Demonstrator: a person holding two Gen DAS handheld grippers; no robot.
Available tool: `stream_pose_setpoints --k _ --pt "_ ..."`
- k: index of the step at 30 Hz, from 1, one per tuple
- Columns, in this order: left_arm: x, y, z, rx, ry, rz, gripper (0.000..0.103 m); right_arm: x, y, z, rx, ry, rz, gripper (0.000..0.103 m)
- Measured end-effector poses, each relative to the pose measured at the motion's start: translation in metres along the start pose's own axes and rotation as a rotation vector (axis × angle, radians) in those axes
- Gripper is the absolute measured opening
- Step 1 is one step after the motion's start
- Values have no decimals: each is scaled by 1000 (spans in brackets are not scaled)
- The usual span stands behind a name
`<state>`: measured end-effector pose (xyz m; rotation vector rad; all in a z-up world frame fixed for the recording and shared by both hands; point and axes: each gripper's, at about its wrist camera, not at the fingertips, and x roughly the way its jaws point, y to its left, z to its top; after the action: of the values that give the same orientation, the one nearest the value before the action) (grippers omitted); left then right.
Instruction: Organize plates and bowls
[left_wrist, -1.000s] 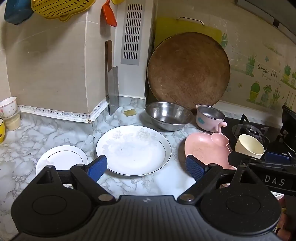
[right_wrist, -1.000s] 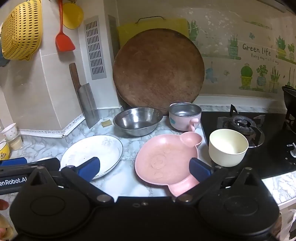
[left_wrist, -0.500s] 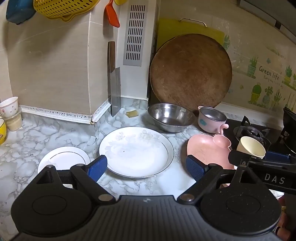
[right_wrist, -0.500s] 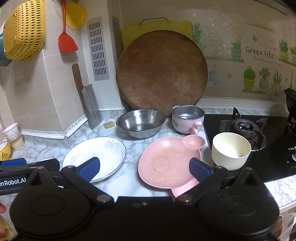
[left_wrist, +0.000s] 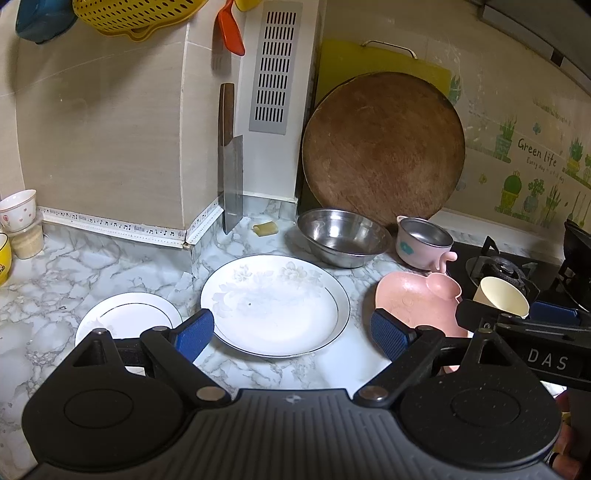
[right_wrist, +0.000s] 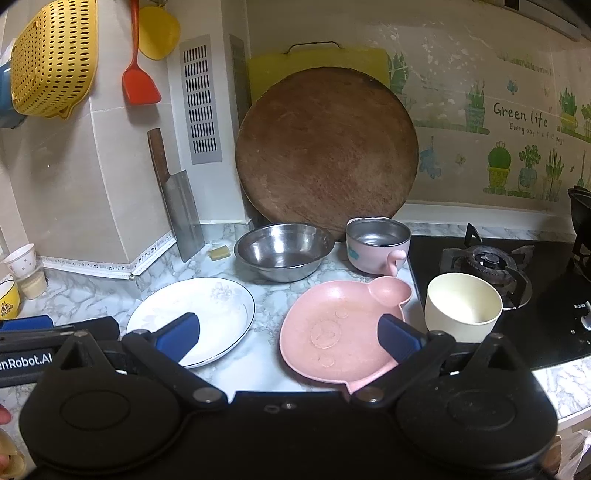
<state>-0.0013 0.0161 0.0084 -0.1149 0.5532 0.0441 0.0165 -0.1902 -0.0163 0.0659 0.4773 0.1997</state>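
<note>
While jaws gape, large plate (left_wrist: 275, 306), pink plate (right_wrist: 340, 332)

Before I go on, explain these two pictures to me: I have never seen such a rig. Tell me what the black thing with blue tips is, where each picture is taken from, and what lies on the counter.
No robot here: a person holds a two-finger gripper in each hand, and a fisheye camera on each looks along its blue-padded fingers. One picture comes from the left gripper, the other from the right gripper. Both are open and hold nothing.

On the marble counter lie a large white plate, a small white plate, a pink pig-shaped plate, a steel bowl and a pink handled cup. A cream cup stands at the stove's edge. A round wooden board and a cleaver lean on the wall.
</note>
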Motion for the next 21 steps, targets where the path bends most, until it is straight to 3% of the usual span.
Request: stream_pose_setpoints --k 21 --pt "0 3 2 9 -5 -36 92 -4 1 1 16 -14 -26 103"
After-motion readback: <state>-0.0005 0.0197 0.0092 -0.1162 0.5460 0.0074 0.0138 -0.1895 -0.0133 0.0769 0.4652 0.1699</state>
